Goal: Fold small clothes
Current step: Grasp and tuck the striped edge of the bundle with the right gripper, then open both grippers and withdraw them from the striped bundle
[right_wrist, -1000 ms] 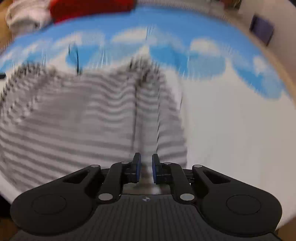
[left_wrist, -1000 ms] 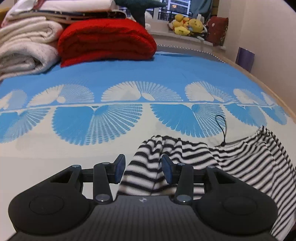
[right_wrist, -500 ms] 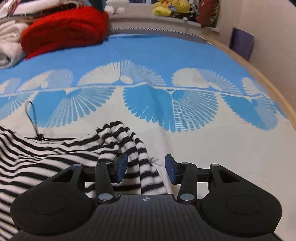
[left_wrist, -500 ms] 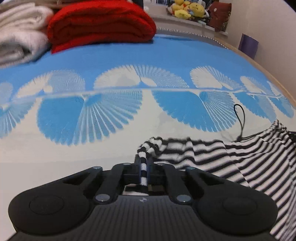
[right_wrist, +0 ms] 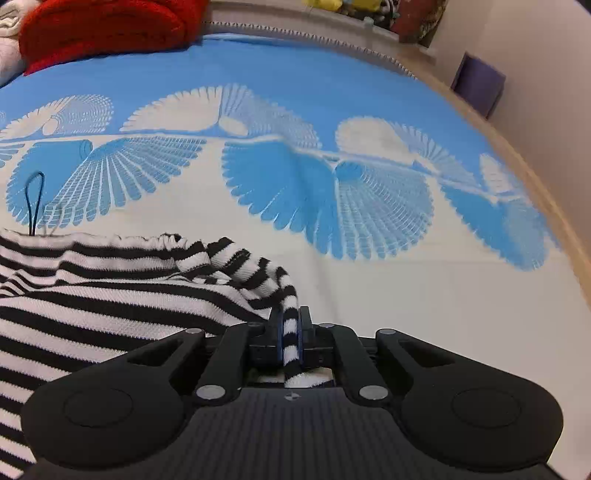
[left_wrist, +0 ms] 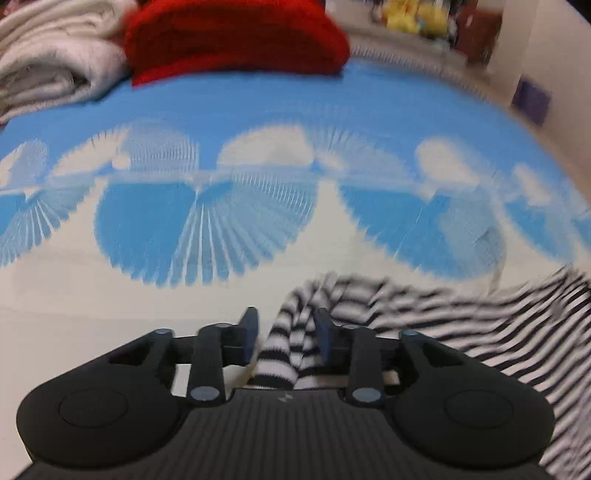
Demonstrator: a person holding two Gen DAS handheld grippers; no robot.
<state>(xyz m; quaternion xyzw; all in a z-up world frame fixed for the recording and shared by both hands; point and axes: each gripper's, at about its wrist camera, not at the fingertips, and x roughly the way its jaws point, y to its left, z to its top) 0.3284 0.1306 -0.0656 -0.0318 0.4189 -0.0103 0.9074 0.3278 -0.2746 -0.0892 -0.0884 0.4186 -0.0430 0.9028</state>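
A black-and-white striped garment lies on the blue and white bedspread. In the left wrist view its left corner bunches up between the fingers of my left gripper. Those jaws are opening and the left pad stands off the cloth. In the right wrist view the striped garment spreads to the left. Its right corner runs as a narrow fold into my right gripper, whose jaws are closing with both pads pressed on it. A thin black loop sticks out of the top hem.
A folded red blanket and white blankets are stacked at the far end of the bed. Plush toys sit on the sill behind. A purple box stands by the wall, past the bed's wooden edge.
Half a second ago the left gripper pinched the striped corner; its jaws have since parted. The right gripper's jaws were apart then and have closed on the striped fold.
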